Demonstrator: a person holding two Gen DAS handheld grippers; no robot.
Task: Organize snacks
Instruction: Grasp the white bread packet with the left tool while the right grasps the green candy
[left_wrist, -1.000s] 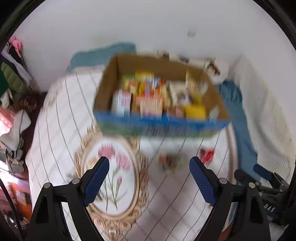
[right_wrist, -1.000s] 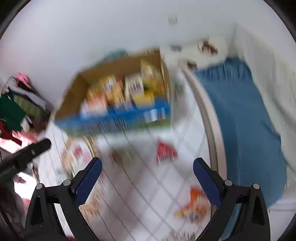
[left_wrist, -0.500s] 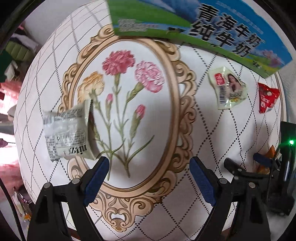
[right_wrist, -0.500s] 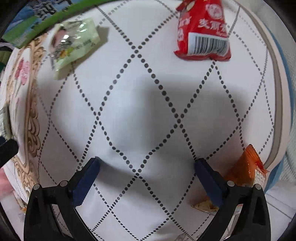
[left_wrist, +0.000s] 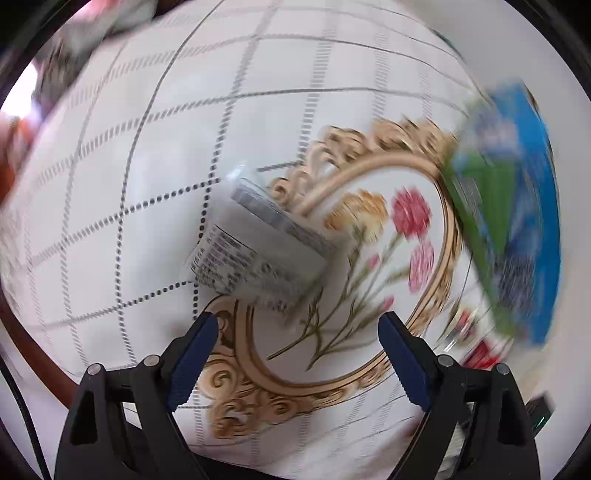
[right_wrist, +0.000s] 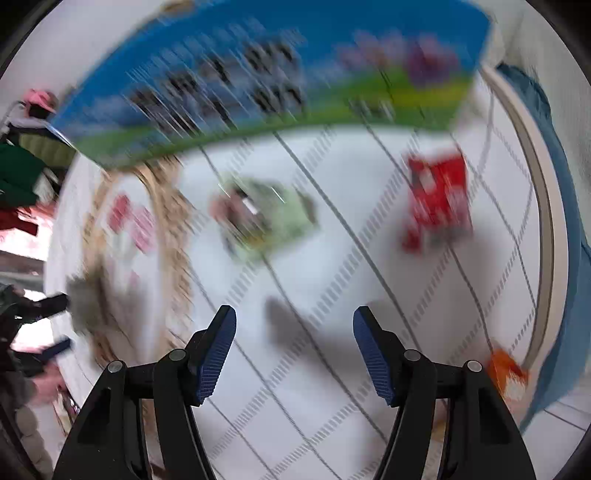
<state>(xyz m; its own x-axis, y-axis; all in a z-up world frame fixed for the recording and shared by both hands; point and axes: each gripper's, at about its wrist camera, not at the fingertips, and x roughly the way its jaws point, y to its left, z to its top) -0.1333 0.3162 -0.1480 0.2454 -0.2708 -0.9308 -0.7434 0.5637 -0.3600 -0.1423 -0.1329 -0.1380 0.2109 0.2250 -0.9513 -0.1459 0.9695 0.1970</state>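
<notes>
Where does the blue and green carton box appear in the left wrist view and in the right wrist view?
Left wrist view: the carton box is at the right edge, blurred.
Right wrist view: the carton box spans the top.
Shared landmark: the gold floral oval on the tablecloth, seen at left in the right wrist view.

Both of your pictures are bright, with soft, even light on the white tablecloth (left_wrist: 155, 147). Both are blurry from fast moving. In the right wrist view the blue box (right_wrist: 258, 74) by the far edge is smeared into streaks, and so are the red packet (right_wrist: 437, 199) and the green packet (right_wrist: 266, 218). A soft grey shadow (right_wrist: 295, 328) lies just ahead of the fingers. In the left wrist view the silver packet (left_wrist: 258, 243) is the clearest thing. Lines bend near the round, dark edges.
</notes>
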